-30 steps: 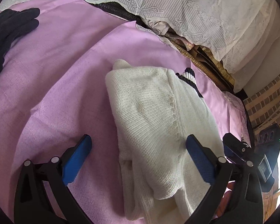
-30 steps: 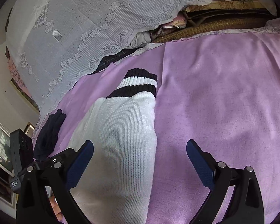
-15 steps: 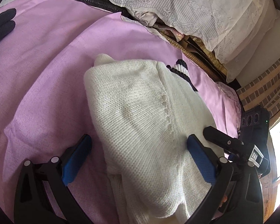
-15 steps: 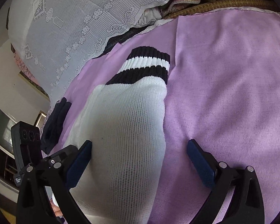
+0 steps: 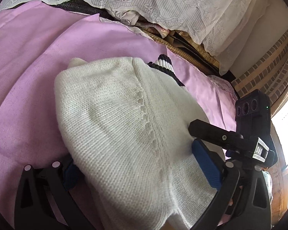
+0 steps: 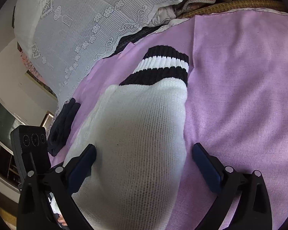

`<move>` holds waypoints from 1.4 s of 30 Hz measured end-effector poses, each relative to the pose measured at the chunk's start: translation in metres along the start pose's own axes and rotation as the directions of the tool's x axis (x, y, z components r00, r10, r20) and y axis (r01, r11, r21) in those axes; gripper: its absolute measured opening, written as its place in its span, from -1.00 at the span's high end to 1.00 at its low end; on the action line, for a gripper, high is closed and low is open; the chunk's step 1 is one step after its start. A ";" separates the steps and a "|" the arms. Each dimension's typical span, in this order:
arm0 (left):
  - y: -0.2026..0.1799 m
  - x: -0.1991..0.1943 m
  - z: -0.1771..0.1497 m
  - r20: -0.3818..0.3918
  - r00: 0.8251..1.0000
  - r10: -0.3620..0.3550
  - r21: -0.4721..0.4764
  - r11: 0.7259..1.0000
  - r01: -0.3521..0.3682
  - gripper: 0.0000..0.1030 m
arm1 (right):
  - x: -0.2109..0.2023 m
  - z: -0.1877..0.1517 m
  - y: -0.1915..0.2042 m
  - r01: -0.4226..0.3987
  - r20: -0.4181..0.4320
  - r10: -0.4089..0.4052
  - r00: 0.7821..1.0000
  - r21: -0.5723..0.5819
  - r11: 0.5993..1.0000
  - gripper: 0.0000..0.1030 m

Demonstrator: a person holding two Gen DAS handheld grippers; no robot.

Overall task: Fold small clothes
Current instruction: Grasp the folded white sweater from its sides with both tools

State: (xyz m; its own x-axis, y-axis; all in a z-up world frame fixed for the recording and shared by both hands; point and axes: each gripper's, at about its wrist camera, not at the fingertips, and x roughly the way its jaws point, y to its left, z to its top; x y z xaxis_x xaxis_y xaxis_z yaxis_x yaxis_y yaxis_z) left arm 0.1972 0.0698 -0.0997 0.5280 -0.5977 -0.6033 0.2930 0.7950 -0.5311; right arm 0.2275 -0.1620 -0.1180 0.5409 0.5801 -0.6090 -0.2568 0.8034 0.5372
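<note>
White knit sweater (image 5: pixel 128 126) is lying on the pink sheet (image 5: pixel 38 67), bunched into a folded mound. Its ribbed cuff (image 6: pixel 163 67), with 2 black bands and 1 white band between them, sits at the far end, pointing toward the lace-covered pile (image 6: pixel 82 19) at the back.

Left gripper (image 5: pixel 136 163): jaws spread wide, straddling the near part of the sweater. The knit fills the gap. The left blue pad (image 5: pixel 70 174) is partly buried under the fabric edge, the right pad (image 5: pixel 205 164) is against the sweater's right flank. No pinch visible, so it's not clamped on anything.

Right gripper (image 6: pixel 144 164): also spread wide, the sleeve end of the sweater lying between the fingers. The left pad (image 6: pixel 82 166) touches the knit; the right pad (image 6: pixel 207 166) is just beside its edge, over bare pink sheet. Not clamped either.

In the left wrist view the right gripper's body and camera block (image 5: pixel 253 115) show up at the right edge, just beside the sweater. In the right wrist view the left unit (image 6: pixel 32 145) is at lower left.

Dark garment (image 6: pixel 65 122) lies on the sheet, left of the sweater and apart from it. Brick wall (image 5: pixel 268 67) is at right in the left wrist view.
</note>
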 end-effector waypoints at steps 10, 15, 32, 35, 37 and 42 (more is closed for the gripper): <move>0.002 -0.001 0.001 0.016 1.000 0.015 0.000 1.000 -0.015 -0.90 | 0.001 -0.002 0.003 0.021 -0.006 -0.021 1.000 -0.034 0.999 -0.93; -0.001 -0.005 0.000 0.043 0.999 0.013 0.013 1.000 -0.014 -0.70 | -0.001 -0.006 0.008 0.031 0.025 -0.030 0.999 -0.051 0.998 -0.88; 0.013 -0.011 -0.003 0.057 0.998 -0.033 -0.066 0.997 0.036 -0.25 | -0.003 -0.011 0.019 0.038 0.050 -0.033 0.998 -0.105 0.994 -0.60; 0.005 -0.019 -0.004 0.096 0.995 -0.003 -0.028 1.000 0.005 0.06 | -0.004 -0.012 0.021 0.047 0.061 -0.041 0.997 -0.111 0.993 -0.58; 0.000 -0.022 -0.005 0.113 0.993 0.013 -0.005 1.000 -0.013 0.13 | -0.007 -0.014 0.028 0.070 0.083 -0.059 0.995 -0.141 0.988 -0.52; -0.008 -0.031 -0.004 0.146 0.989 0.037 0.027 0.999 -0.042 0.19 | -0.019 -0.017 0.046 0.114 0.154 -0.082 0.985 -0.212 0.971 -0.30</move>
State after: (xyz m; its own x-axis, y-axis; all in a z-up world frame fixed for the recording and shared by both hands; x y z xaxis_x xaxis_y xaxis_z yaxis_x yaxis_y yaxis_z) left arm 0.1754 0.0821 -0.0791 0.6495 -0.5459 -0.5293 0.2920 0.8218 -0.4893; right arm 0.1920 -0.1341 -0.0916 0.6773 0.4845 -0.5536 -0.3573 0.8744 0.3281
